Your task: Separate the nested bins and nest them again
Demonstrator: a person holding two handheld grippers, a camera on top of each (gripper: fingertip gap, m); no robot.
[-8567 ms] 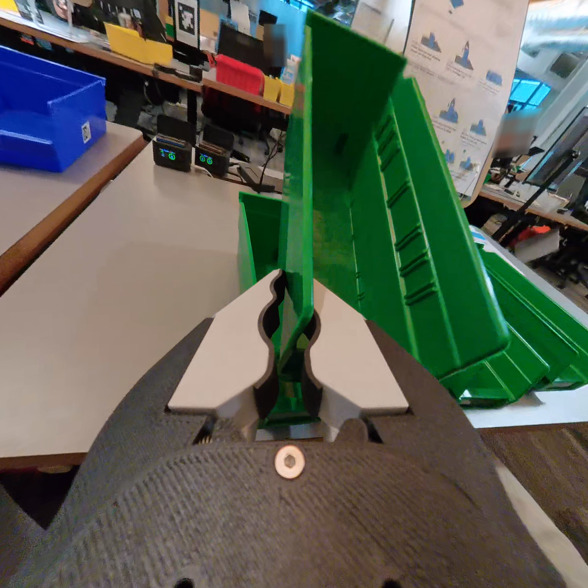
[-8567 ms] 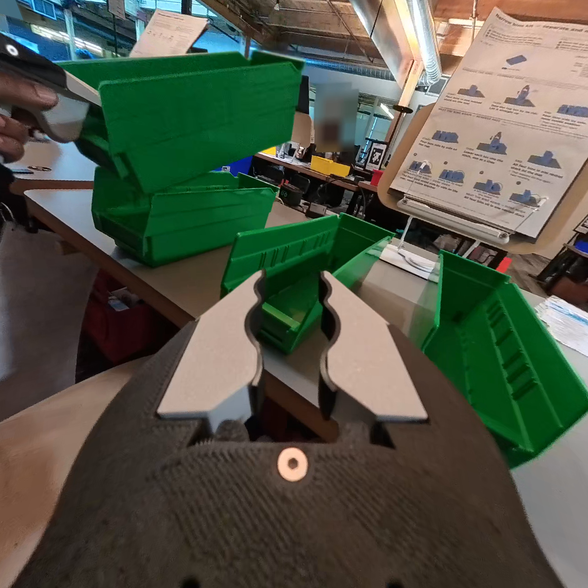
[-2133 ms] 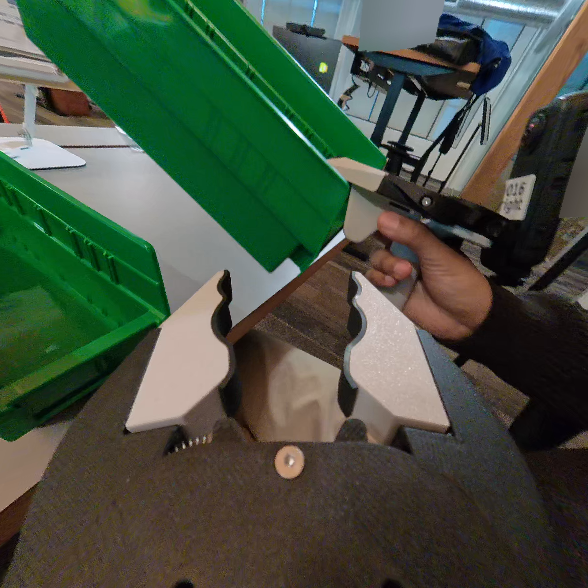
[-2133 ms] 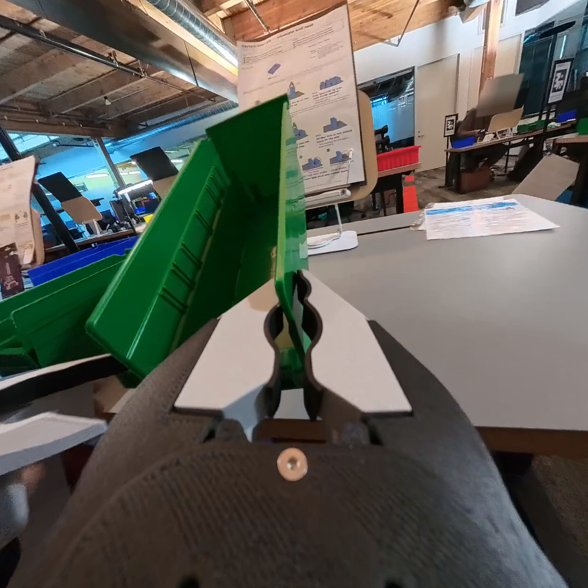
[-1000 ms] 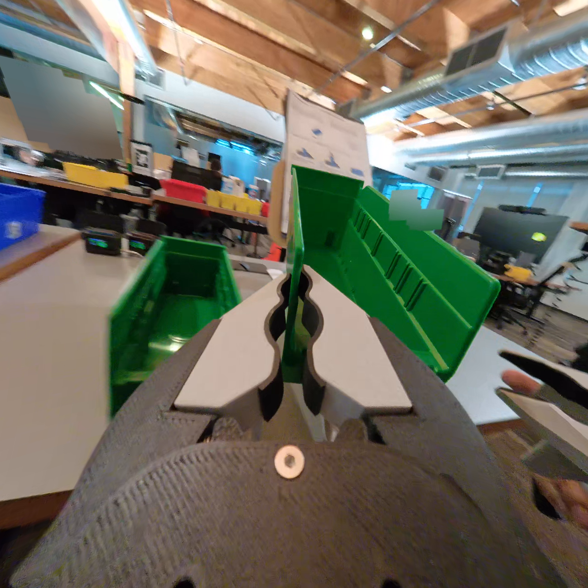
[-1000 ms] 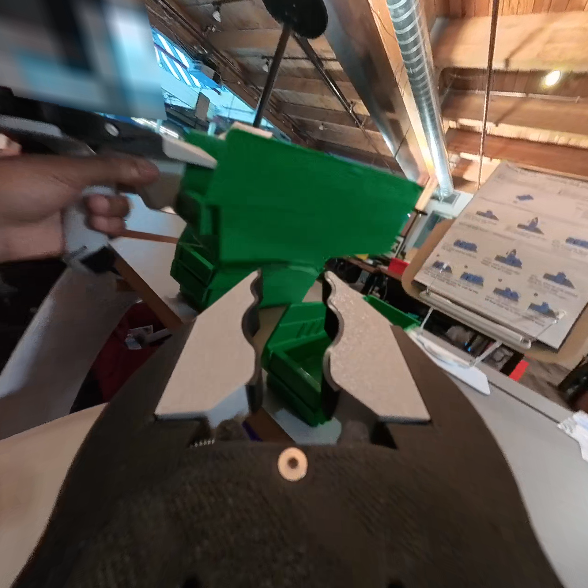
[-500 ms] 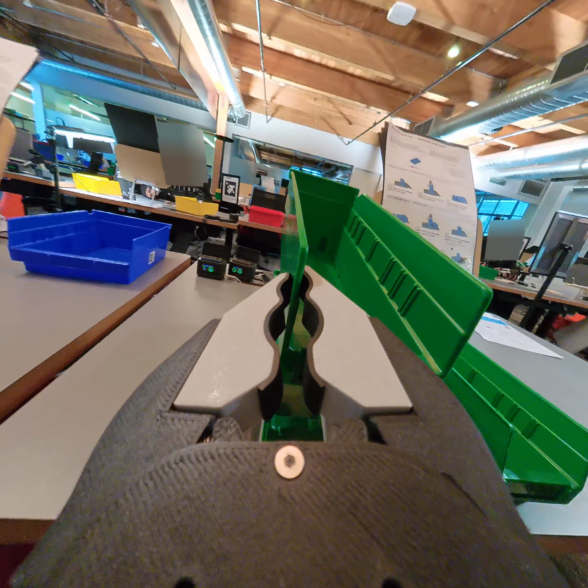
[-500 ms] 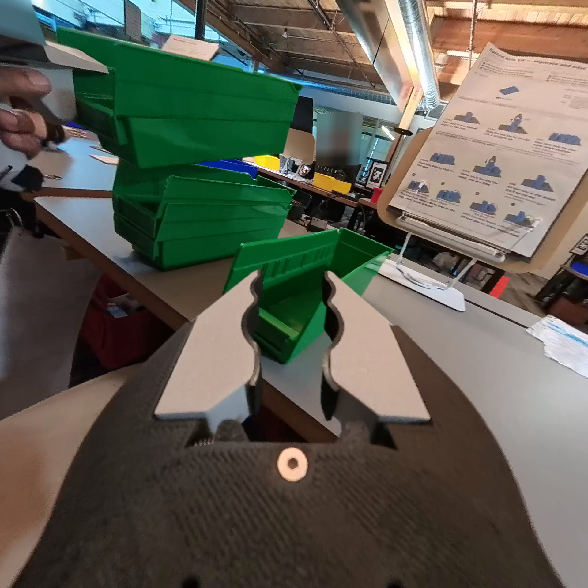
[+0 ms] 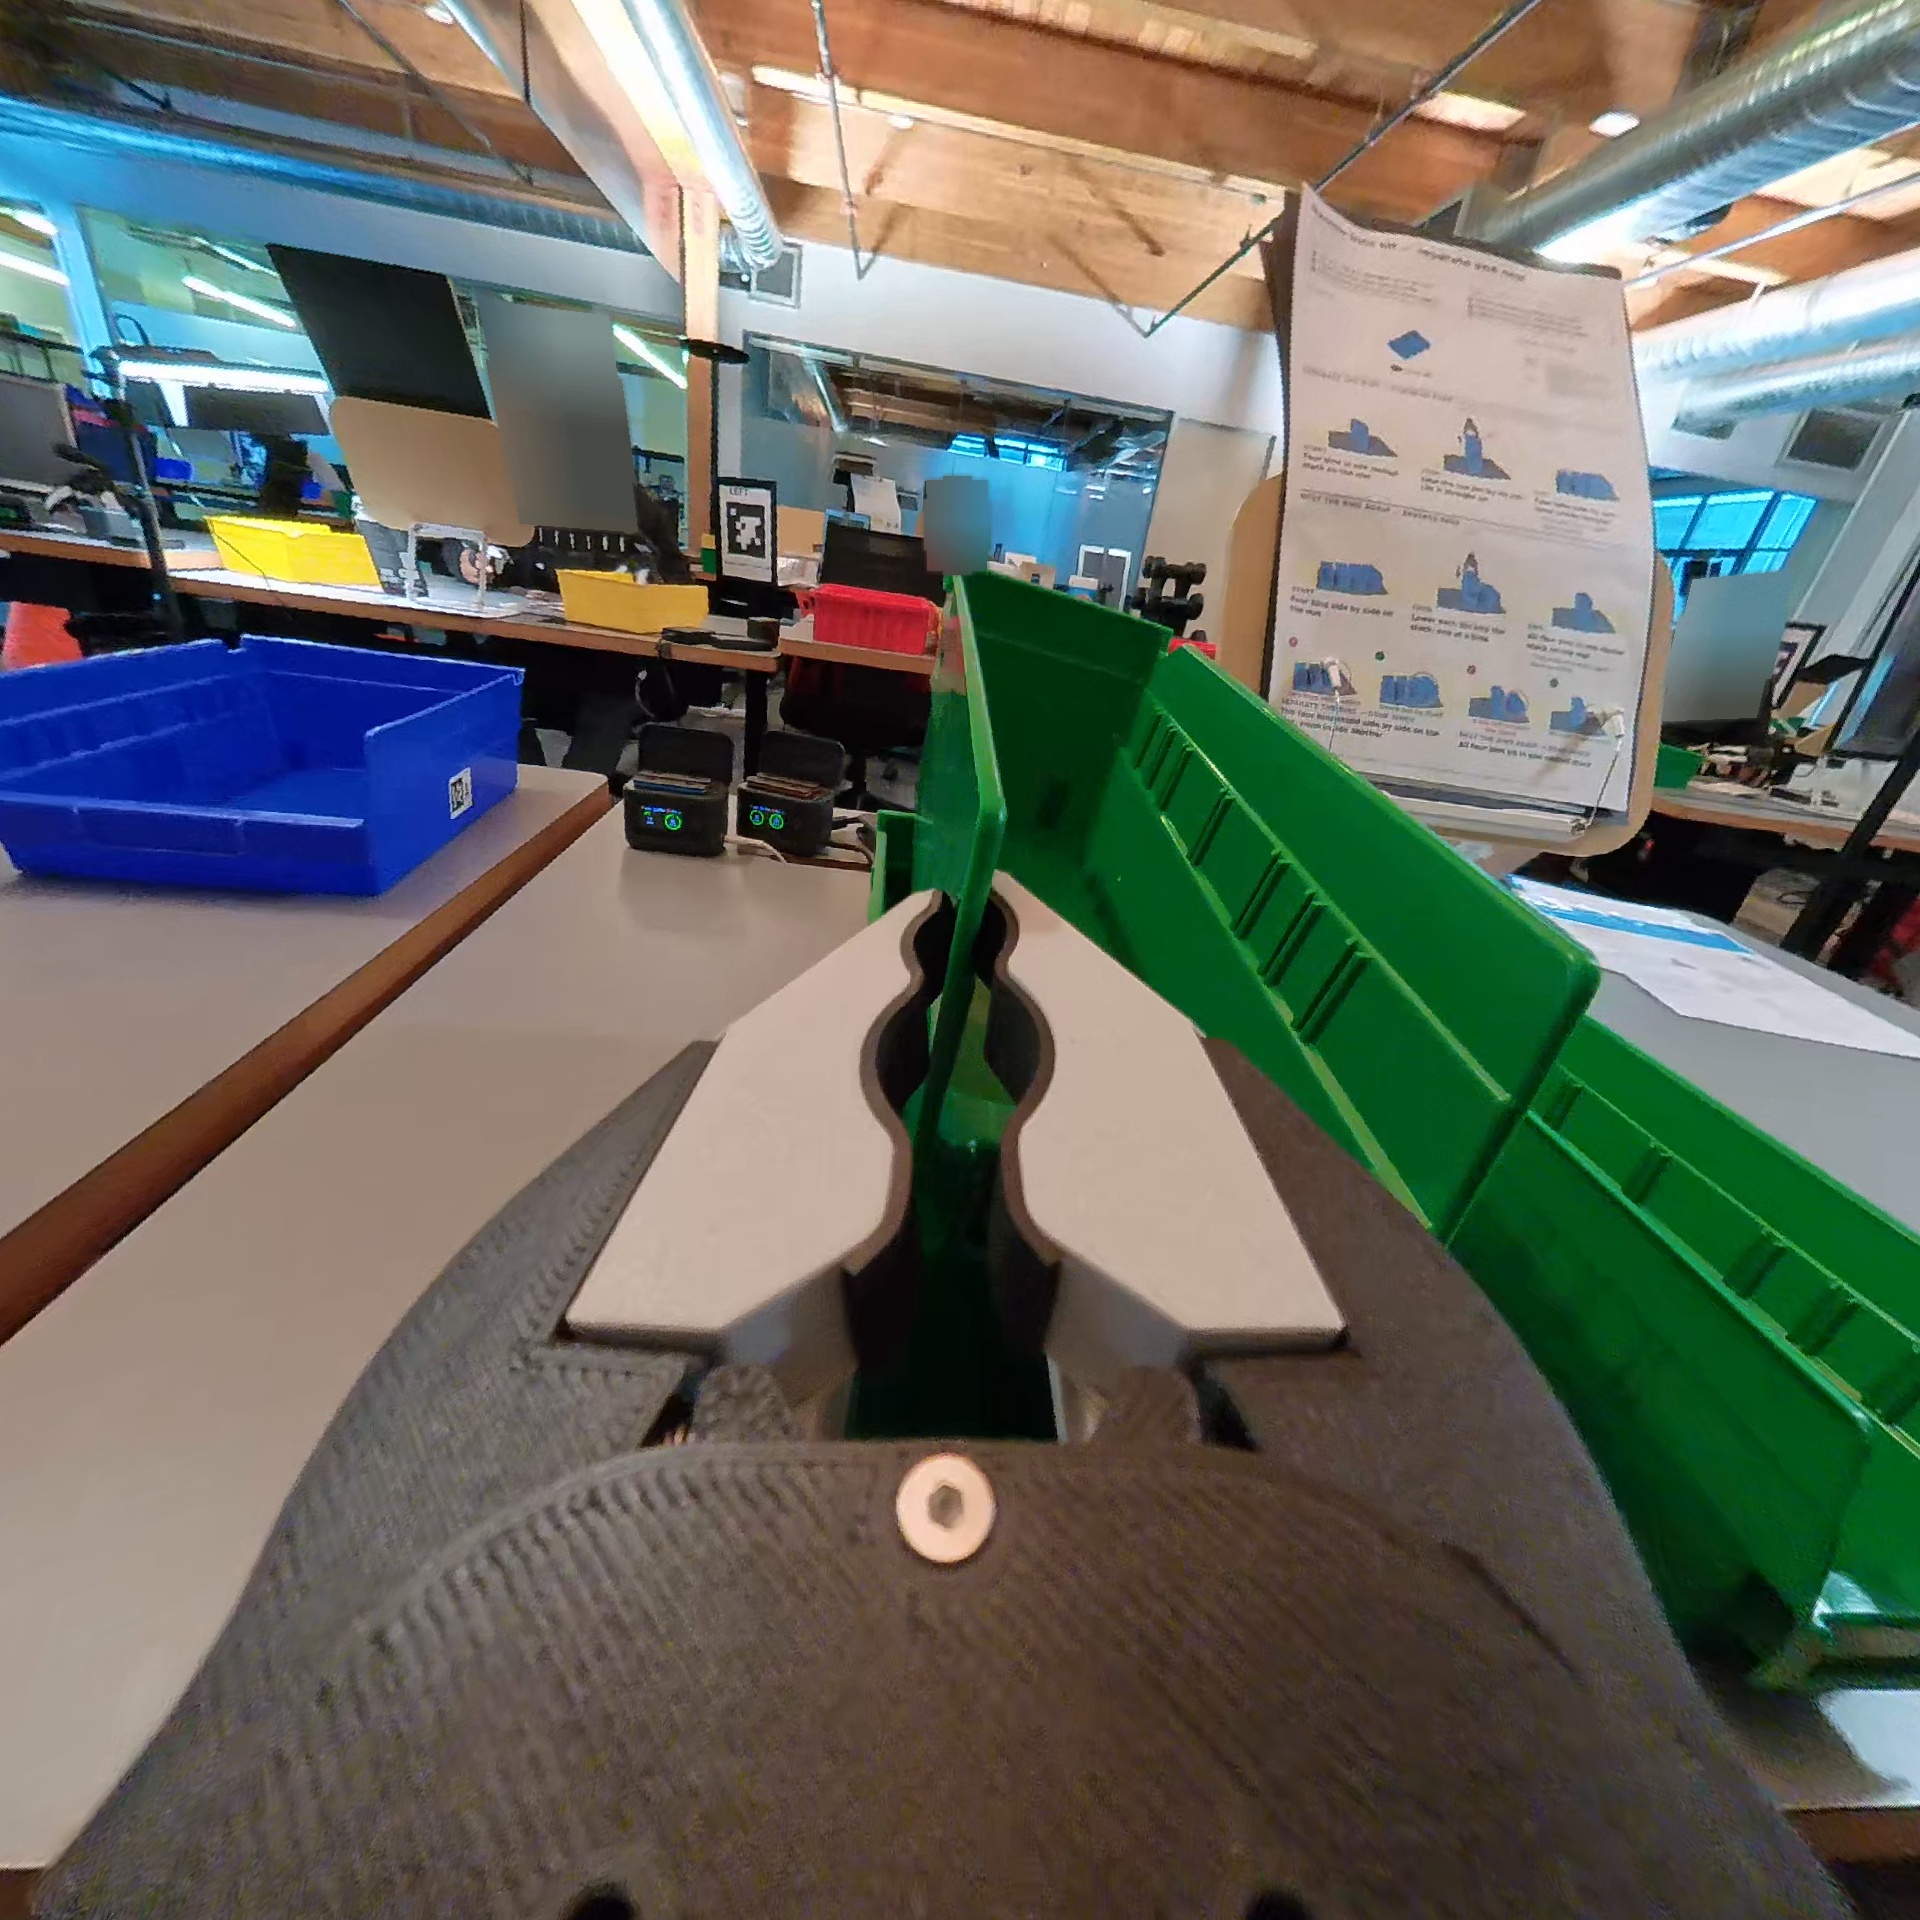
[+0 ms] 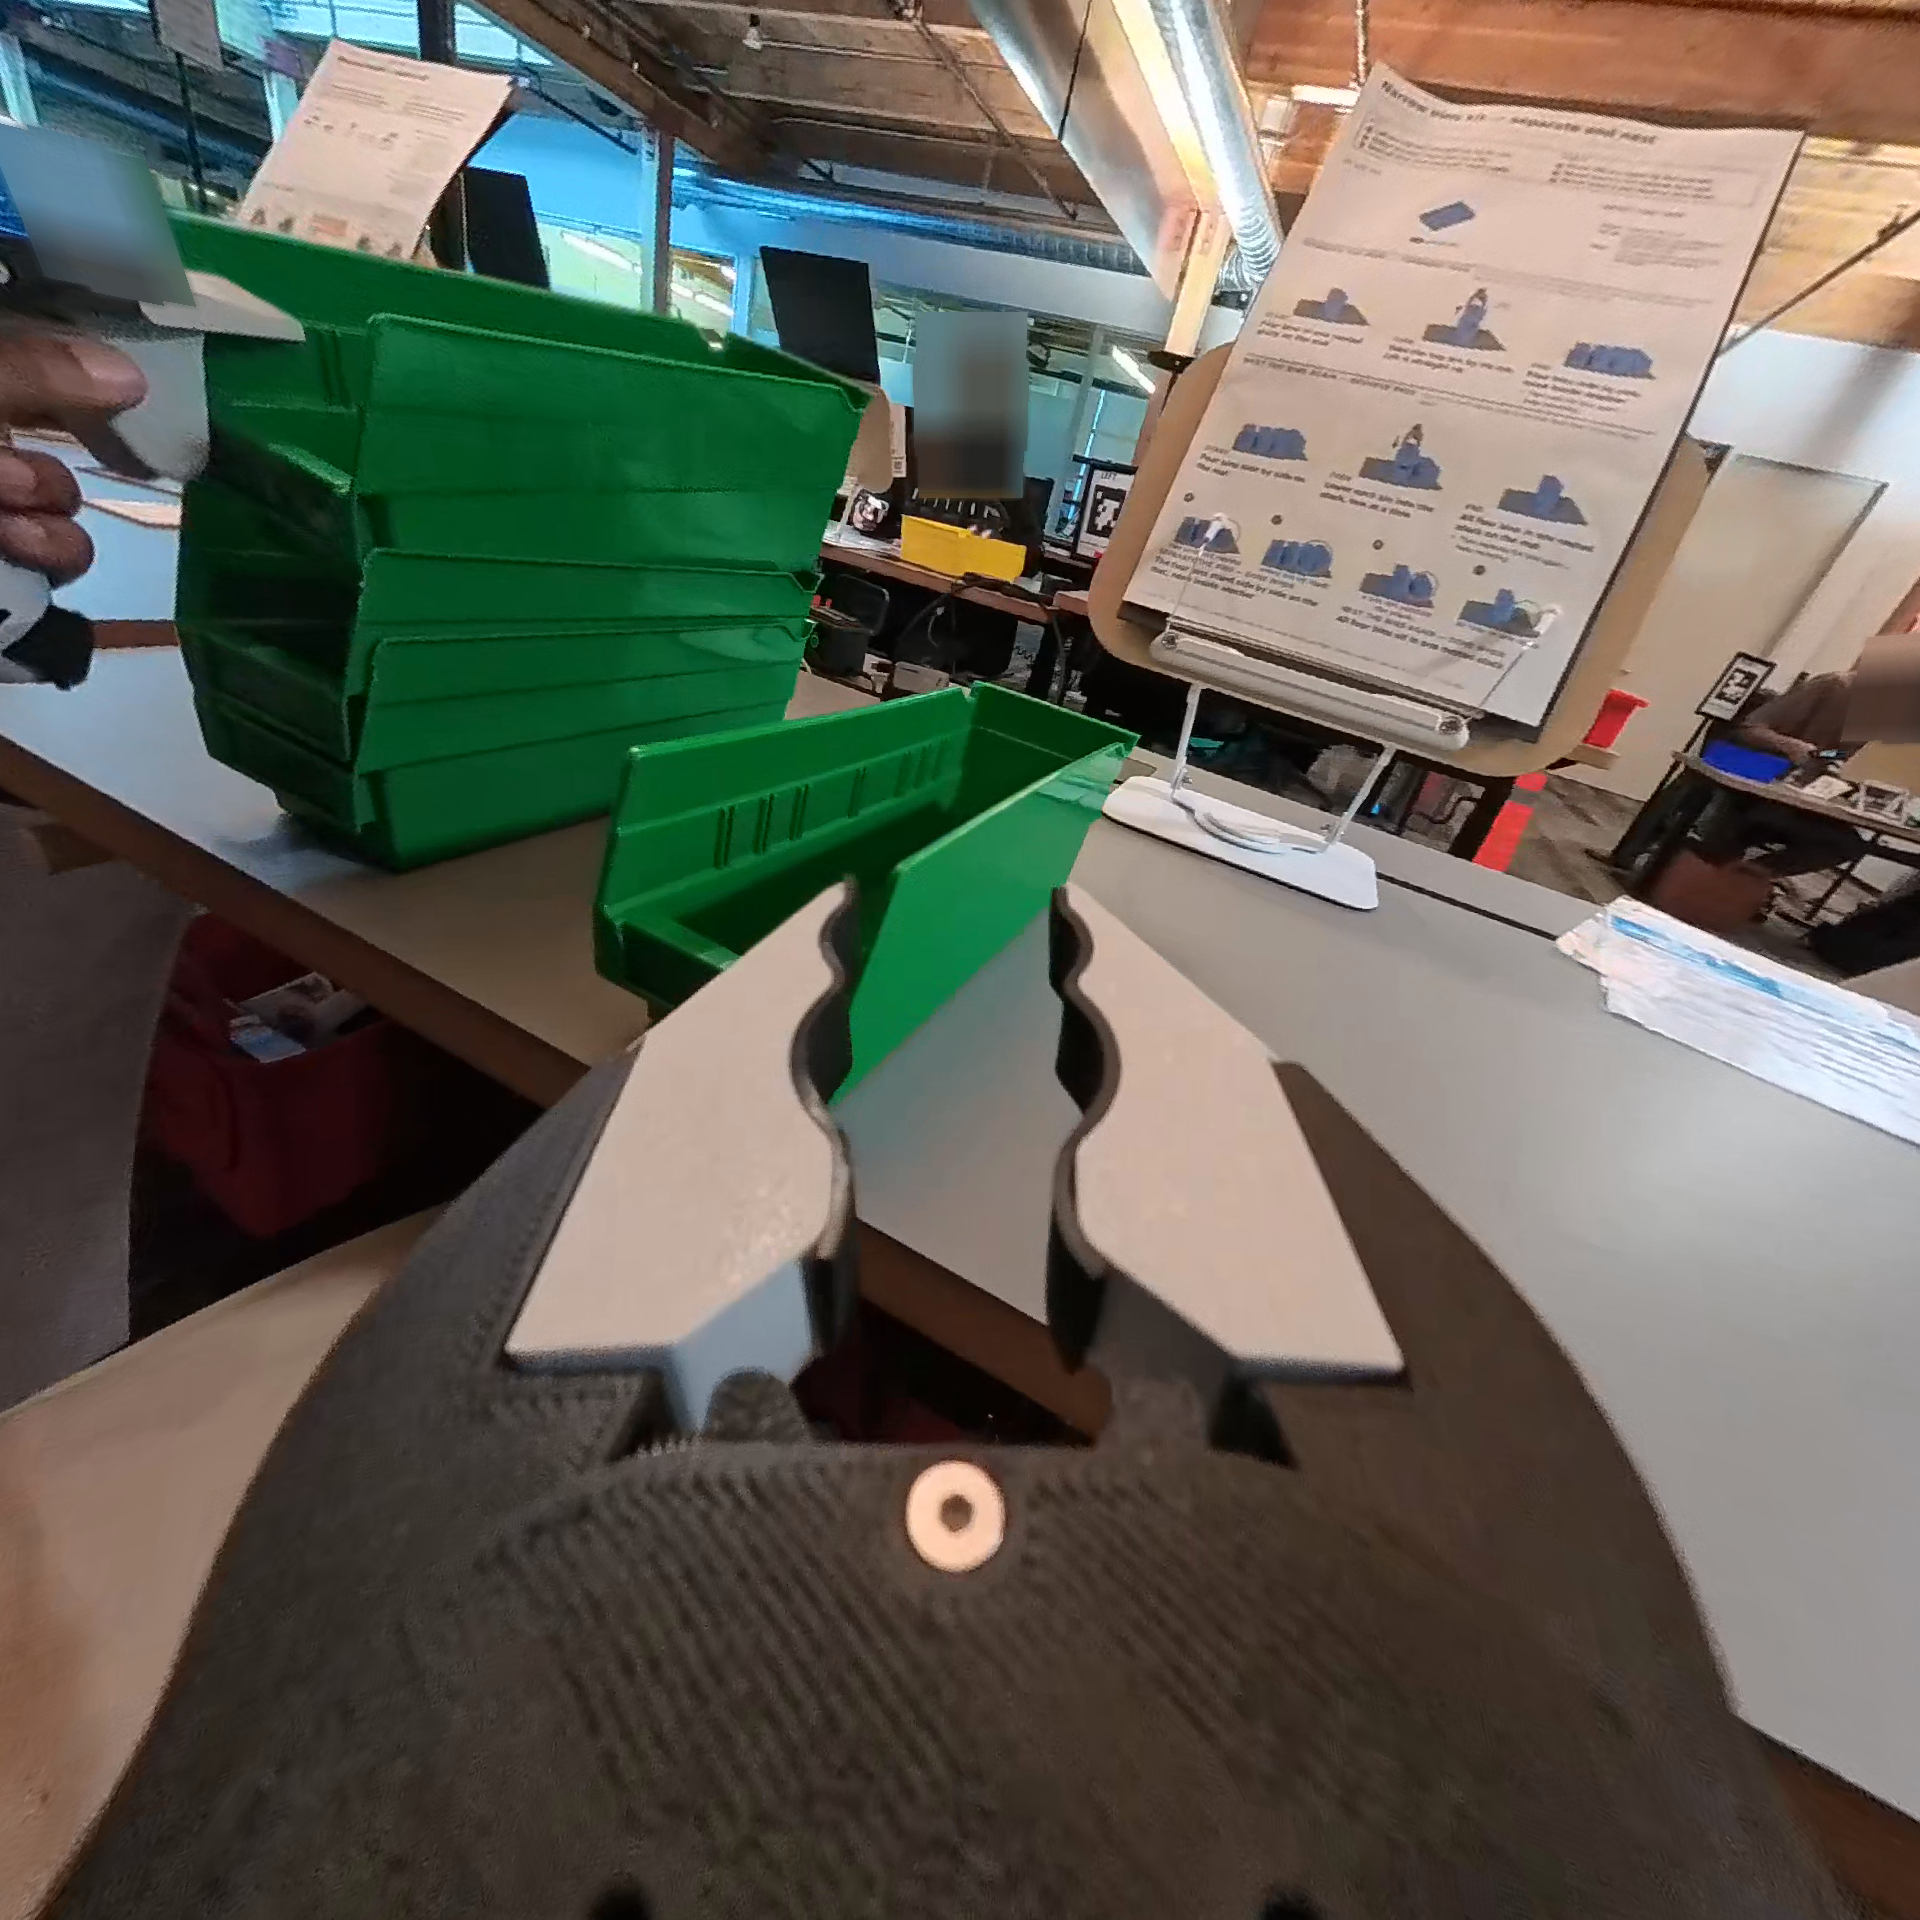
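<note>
**Top bin clamped over the stack, one bin apart**

The left gripper (image 9: pixel 961 997) has its fingers (image 9: pixel 758 1122) clamped on the near side wall of a green bin (image 9: pixel 1340 935). That bin sits tilted, its far end raised, on top of the nested green stack (image 10: pixel 540 665) near the worktop's (image 10: pixel 1455 1195) front edge. Whether it is fully seated in the bin below cannot be told from either view. In the right wrist view the same gripper shows at the stack's upper left corner, with a hand (image 10: pixel 47 447) behind it.

The right gripper (image 10: pixel 951 997) hangs off the front edge with its fingers (image 10: pixel 717 1153) apart and nothing between them. Just beyond them a single green bin (image 10: pixel 831 842) stands upright on the worktop, beside the stack and clear of it.

Farther back stands an instruction sheet on a stand (image 10: pixel 1434 416), with papers (image 10: pixel 1756 1029) toward the right edge. On a neighbouring table lies a blue bin (image 9: pixel 249 758).
</note>
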